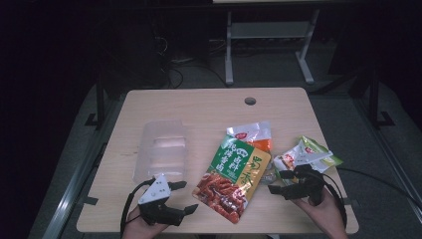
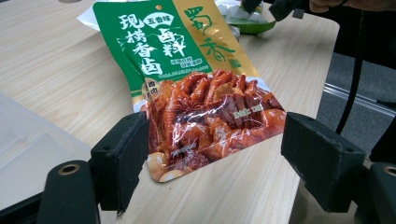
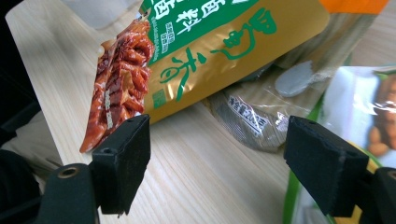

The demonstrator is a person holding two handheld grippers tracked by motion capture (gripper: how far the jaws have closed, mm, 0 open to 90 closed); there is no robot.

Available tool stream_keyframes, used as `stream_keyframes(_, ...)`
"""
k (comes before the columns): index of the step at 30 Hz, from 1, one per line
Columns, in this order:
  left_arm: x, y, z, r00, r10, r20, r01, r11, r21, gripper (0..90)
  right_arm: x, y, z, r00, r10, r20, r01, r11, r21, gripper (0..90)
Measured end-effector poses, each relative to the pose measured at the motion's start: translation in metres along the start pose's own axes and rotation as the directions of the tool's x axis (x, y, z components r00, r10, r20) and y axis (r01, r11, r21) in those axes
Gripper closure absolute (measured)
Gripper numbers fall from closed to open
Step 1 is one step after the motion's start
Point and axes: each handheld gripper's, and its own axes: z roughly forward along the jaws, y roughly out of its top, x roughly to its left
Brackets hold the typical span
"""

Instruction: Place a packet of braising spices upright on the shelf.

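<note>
High view sits above the person's side, facing forward and down, far enough to take in the whole bench (image 1: 209, 107) and floor beyond. Left gripper view rides low behind its own fingers (image 2: 122, 156), close to the bench surface, facing across toward the green and gold snack bag (image 2: 196, 84). Right gripper view is as low and close, facing the same bag (image 3: 205, 51) from its other side; all three views share that bag (image 1: 233, 177).
</note>
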Motion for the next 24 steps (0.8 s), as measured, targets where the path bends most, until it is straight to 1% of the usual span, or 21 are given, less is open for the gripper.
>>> stream_keyframes(1, 0.000, 0.000, 0.000, 1.0000, 0.000, 0.001, 0.000, 1.0000, -0.001, 22.9, 0.000, 0.001, 0.002, 1.0000, 0.008, -0.002, -0.008, 1.000, 0.006, 22.6)
stream_keyframes(5, -0.001, 0.001, 0.001, 1.0000, 0.006, 0.005, -0.006, 1.0000, 0.004, 22.9, 0.001, 0.004, 0.007, 1.0000, 0.006, -0.008, -0.005, 1.000, 0.023, 23.2)
stream_keyframes(6, -0.001, 0.001, 0.001, 1.0000, 0.006, 0.004, -0.006, 1.0000, 0.002, 22.9, 0.001, 0.006, 0.009, 0.9998, 0.016, -0.011, -0.016, 0.999, 0.034, 23.3)
stream_keyframes(8, -0.002, 0.002, 0.002, 0.9999, 0.011, 0.006, -0.011, 0.9999, 0.004, 22.9, -0.001, 0.008, 0.012, 0.9995, 0.014, -0.027, -0.013, 0.999, 0.034, 25.7)
stream_keyframes(13, -0.003, 0.002, 0.004, 0.9999, 0.014, 0.010, -0.014, 0.9999, 0.000, 22.9, -0.006, 0.017, 0.019, 0.9989, 0.028, -0.037, -0.027, 0.998, 0.051, 28.1)
stream_keyframes(20, -0.005, 0.003, 0.006, 0.9997, 0.016, 0.021, -0.016, 0.9998, 0.010, 22.9, -0.011, 0.028, 0.029, 0.9977, 0.041, -0.054, -0.039, 0.998, 0.052, 31.6)
stream_keyframes(22, -0.005, 0.003, 0.006, 0.9995, 0.021, 0.023, -0.021, 0.9997, 0.011, 22.9, -0.012, 0.031, 0.033, 0.9976, 0.041, -0.055, -0.038, 0.998, 0.056, 34.2)
stream_keyframes(24, -0.005, 0.003, 0.007, 0.9994, 0.024, 0.023, -0.024, 0.9996, 0.011, 22.9, -0.013, 0.037, 0.039, 0.9972, 0.046, -0.059, -0.042, 0.997, 0.061, 39.5)
